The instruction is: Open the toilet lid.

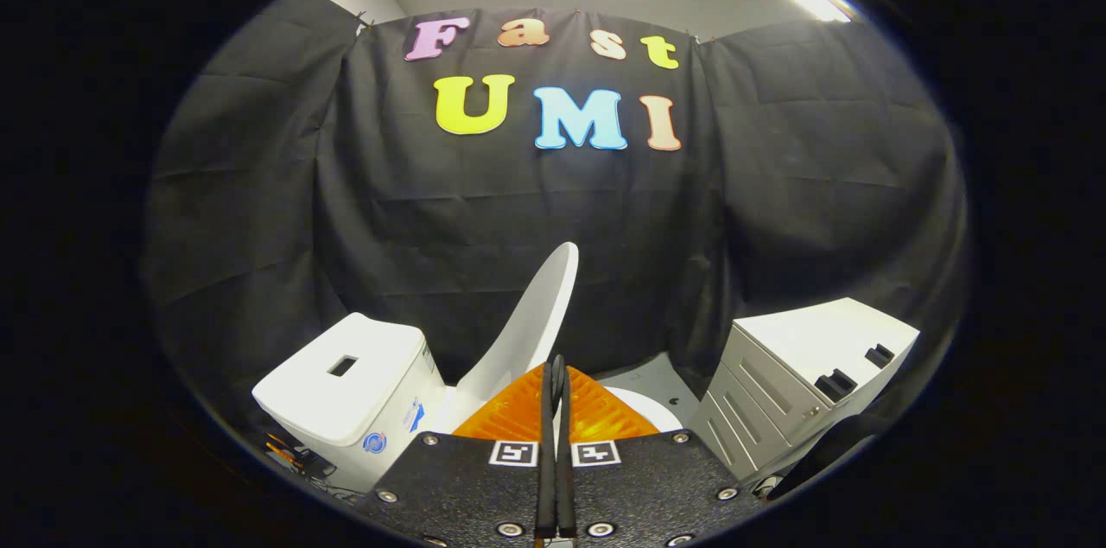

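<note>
Toilet lid (529,319): raised, long axis running steeply upward from its hinge beside the tank (350,388), rounded free end uppermost and tilted away from the tank; seen nearly edge-on, just beyond the fingertips. Gripper (555,371): fingers pressed together, nothing between them. Bowl rim (644,410): partly visible past the fingers. Drawer cabinet (804,375): beside the toilet, apart from it.
</note>
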